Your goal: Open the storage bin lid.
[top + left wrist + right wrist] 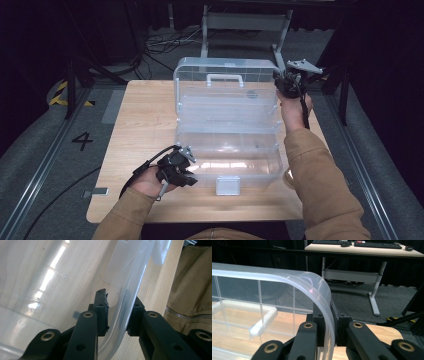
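Clear plastic hinged storage case (227, 135) spread open across middle of pale wooden table (135, 130), white carry handle (225, 78) on raised lid, white latch (227, 185) at near edge. Seemingly empty, though glare blurs inside. Bare wood left of case; little table margin right. Black cables (165, 42) and grey desk frame (245, 22) on floor beyond far edge, well apart. Left gripper (117, 315) straddling near wall, one pad touching, other just off. Right gripper (332, 322) clenched on lid's far right corner rim.
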`<action>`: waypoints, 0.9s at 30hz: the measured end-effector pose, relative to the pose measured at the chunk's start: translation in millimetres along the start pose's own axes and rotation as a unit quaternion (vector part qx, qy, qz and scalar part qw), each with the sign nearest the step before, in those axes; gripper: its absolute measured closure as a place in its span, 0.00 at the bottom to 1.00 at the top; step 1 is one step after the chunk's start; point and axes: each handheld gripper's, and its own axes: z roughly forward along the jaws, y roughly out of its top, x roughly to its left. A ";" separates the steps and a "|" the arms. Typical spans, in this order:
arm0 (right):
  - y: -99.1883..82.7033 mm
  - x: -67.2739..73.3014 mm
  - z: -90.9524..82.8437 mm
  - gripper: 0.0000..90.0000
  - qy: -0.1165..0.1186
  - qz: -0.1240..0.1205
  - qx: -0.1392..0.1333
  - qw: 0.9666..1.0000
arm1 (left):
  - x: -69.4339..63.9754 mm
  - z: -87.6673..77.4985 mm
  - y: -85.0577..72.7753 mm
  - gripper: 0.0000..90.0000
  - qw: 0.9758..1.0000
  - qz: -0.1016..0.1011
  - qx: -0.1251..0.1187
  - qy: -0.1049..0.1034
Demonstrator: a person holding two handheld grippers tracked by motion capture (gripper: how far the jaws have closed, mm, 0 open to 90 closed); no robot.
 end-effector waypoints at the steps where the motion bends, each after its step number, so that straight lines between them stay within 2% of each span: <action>1: -0.2 -0.3 1.0 0.92 0.001 0.000 -0.001 1.000 | 0.1 0.2 -0.2 0.84 1.000 0.000 -0.002 0.000; 9: -2.6 -2.5 8.9 0.92 0.003 -0.002 -0.007 1.000 | 0.2 -0.1 -0.7 0.84 1.000 -0.002 -0.005 -0.003; 14: -4.9 -3.2 15.9 0.92 0.003 -0.013 -0.013 1.000 | 0.4 0.0 -1.2 0.84 1.000 -0.003 -0.009 -0.003; 22: -8.1 -7.5 24.4 0.92 0.012 0.004 -0.015 1.000 | 0.6 -0.2 -1.6 0.84 1.000 -0.002 -0.012 -0.005; 27: -10.5 -10.1 30.0 0.92 0.016 0.006 -0.016 1.000 | 0.7 -0.2 -1.9 0.84 1.000 -0.003 -0.014 -0.006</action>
